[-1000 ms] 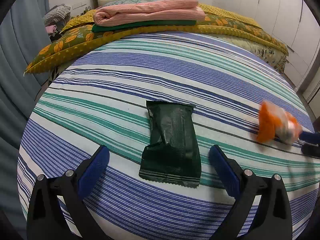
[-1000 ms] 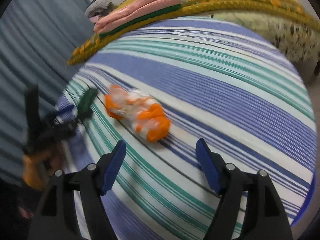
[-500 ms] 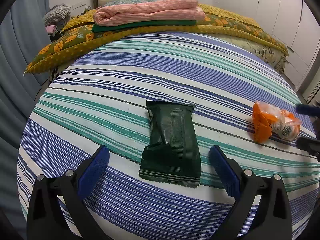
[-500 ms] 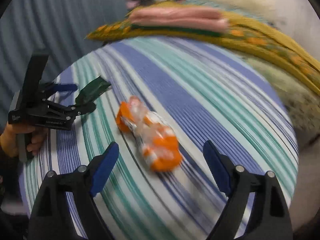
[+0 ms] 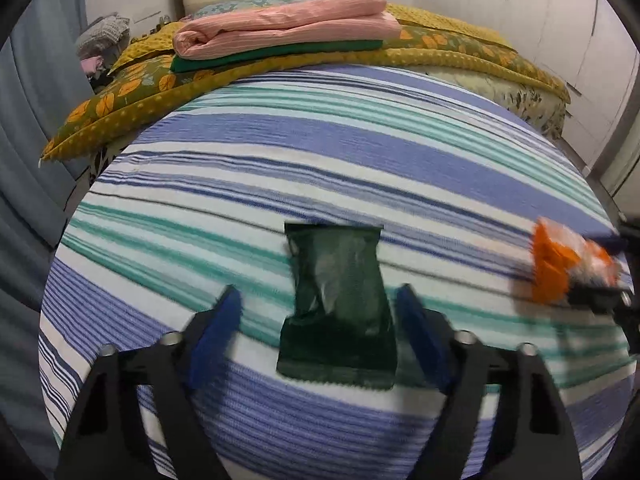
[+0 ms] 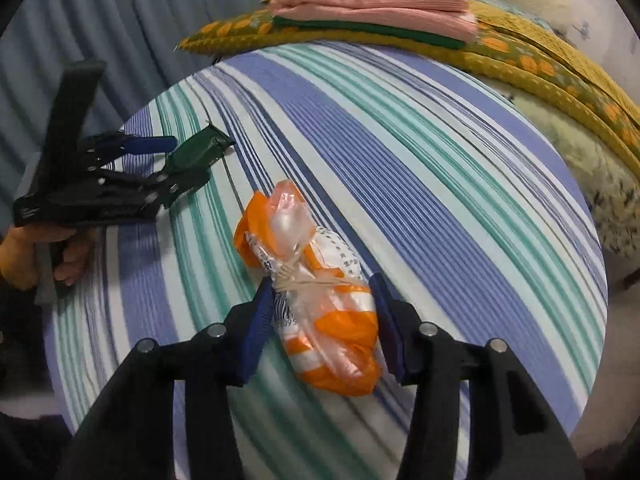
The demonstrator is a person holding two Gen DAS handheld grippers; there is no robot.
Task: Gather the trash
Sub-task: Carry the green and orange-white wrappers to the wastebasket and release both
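A dark green wrapper (image 5: 340, 304) lies flat on the striped bedspread (image 5: 320, 160). My left gripper (image 5: 318, 320) is open, its blue fingers on either side of the wrapper's near half, not touching it. An orange and clear plastic bag (image 6: 316, 300), tied with string, lies further right on the bed. My right gripper (image 6: 322, 312) is open with the bag between its fingers, pads close to its sides. The bag (image 5: 568, 268) and the right gripper also show at the right edge of the left wrist view. The green wrapper (image 6: 196, 156) and left gripper (image 6: 132, 164) show in the right wrist view.
Folded pink and green cloths (image 5: 288, 28) lie on a yellow leaf-print quilt (image 5: 120, 96) at the head of the bed. A blue-grey curtain (image 6: 80, 20) hangs to the left. White cupboards (image 5: 592, 40) stand to the right. A hand (image 6: 40, 252) holds the left gripper.
My left gripper has narrowed around the green wrapper. My right gripper has moved forward over the orange bag and narrowed, so the bag now sits between its fingers.
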